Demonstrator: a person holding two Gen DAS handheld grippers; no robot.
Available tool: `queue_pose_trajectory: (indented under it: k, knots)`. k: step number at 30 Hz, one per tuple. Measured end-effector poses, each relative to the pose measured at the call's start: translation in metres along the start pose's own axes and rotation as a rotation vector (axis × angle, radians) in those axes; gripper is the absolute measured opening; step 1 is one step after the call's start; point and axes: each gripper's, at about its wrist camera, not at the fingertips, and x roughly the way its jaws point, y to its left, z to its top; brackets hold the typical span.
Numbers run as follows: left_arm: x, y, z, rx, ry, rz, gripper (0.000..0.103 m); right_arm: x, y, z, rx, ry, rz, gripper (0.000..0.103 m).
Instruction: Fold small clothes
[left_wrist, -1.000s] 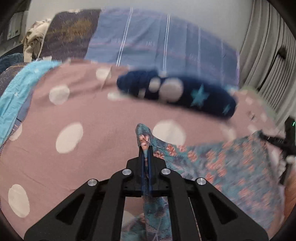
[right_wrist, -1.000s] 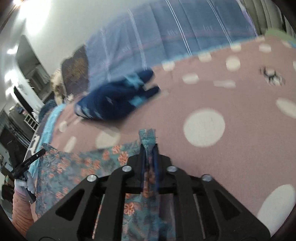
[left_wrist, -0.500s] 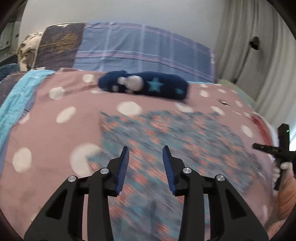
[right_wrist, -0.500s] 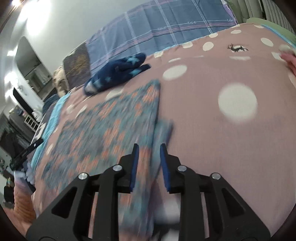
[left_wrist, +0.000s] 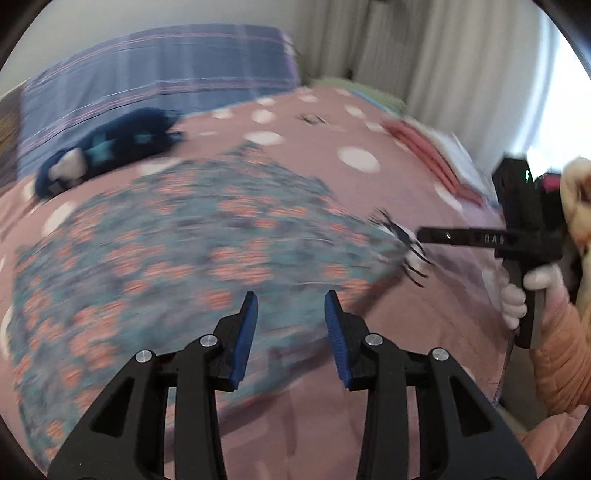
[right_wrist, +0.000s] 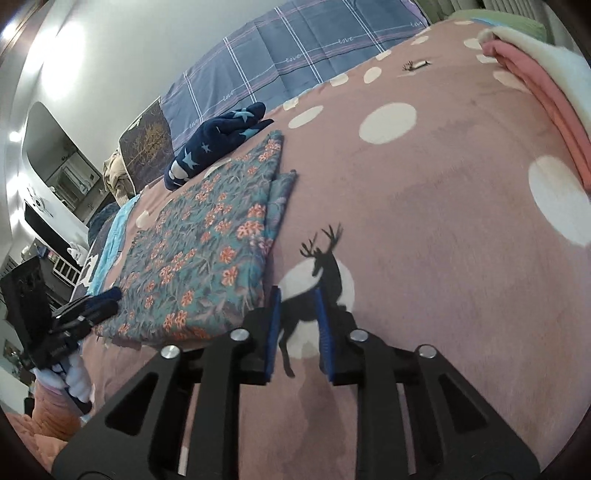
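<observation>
A teal floral cloth (left_wrist: 177, 236) lies flat, folded over, on the pink dotted blanket (left_wrist: 354, 158); it also shows in the right wrist view (right_wrist: 199, 251). My left gripper (left_wrist: 291, 314) is open and empty above the cloth's near edge. My right gripper (right_wrist: 297, 314) is open and empty over a deer print (right_wrist: 321, 266) on the blanket, just right of the cloth. The right gripper shows at the right of the left wrist view (left_wrist: 436, 236), and the left gripper shows at the left of the right wrist view (right_wrist: 85, 310).
A navy star-print garment (right_wrist: 218, 136) lies bunched beyond the cloth, before a blue plaid pillow (right_wrist: 295, 59). Folded pink and white clothes (right_wrist: 535, 81) are stacked at the blanket's right edge. Curtains (left_wrist: 443, 66) hang behind.
Both grippers were shut on the floral cloth's corners a second ago. They have let go, opened and pulled back, and the cloth now lies flat on the blanket.
</observation>
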Motion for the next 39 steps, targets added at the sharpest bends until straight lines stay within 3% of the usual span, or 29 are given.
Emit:
queue_pose_trajectory:
  k: [5, 10, 13, 17, 18, 19, 20, 24, 28, 33, 37, 39]
  knots:
    - [0.042, -0.062, 0.015, 0.142, 0.062, -0.014, 0.038, -0.008, -0.008, -0.013, 0.000, -0.006, 0.075, 0.015]
    - [0.080, -0.107, 0.021, 0.307, 0.109, 0.074, 0.039, -0.018, -0.028, -0.012, 0.043, -0.031, 0.130, 0.016]
    - [0.091, -0.116, 0.025, 0.327, 0.122, 0.103, 0.039, -0.019, -0.033, -0.004, 0.029, -0.025, 0.135, 0.016]
    - [0.097, -0.117, 0.031, 0.301, 0.129, 0.115, 0.039, -0.014, -0.030, 0.014, -0.037, 0.003, 0.130, 0.018]
    - [0.096, -0.116, 0.031, 0.292, 0.127, 0.119, 0.030, -0.011, -0.028, 0.019, -0.058, 0.013, 0.129, 0.019]
    - [0.094, -0.115, 0.033, 0.276, 0.124, 0.121, 0.011, -0.008, -0.025, 0.023, -0.074, 0.022, 0.131, 0.019]
    - [0.091, -0.109, 0.036, 0.231, 0.116, 0.093, 0.008, -0.004, -0.023, 0.028, -0.087, 0.030, 0.135, 0.019]
    - [0.070, -0.076, 0.043, 0.020, 0.063, 0.001, 0.006, 0.016, -0.018, 0.051, -0.118, 0.073, 0.146, 0.019]
    - [0.064, -0.059, 0.041, -0.076, 0.065, -0.037, 0.006, 0.046, -0.021, 0.077, -0.058, 0.153, 0.205, 0.019]
    - [0.065, -0.059, 0.039, -0.085, 0.070, -0.037, 0.006, 0.092, -0.023, 0.105, 0.031, 0.240, 0.214, 0.020]
    - [0.068, -0.061, 0.040, -0.069, 0.076, -0.038, 0.006, 0.121, -0.009, 0.118, 0.021, 0.288, 0.205, 0.034]
    - [0.066, -0.061, 0.041, -0.068, 0.076, -0.043, 0.006, 0.128, -0.003, 0.123, 0.005, 0.292, 0.188, 0.035]
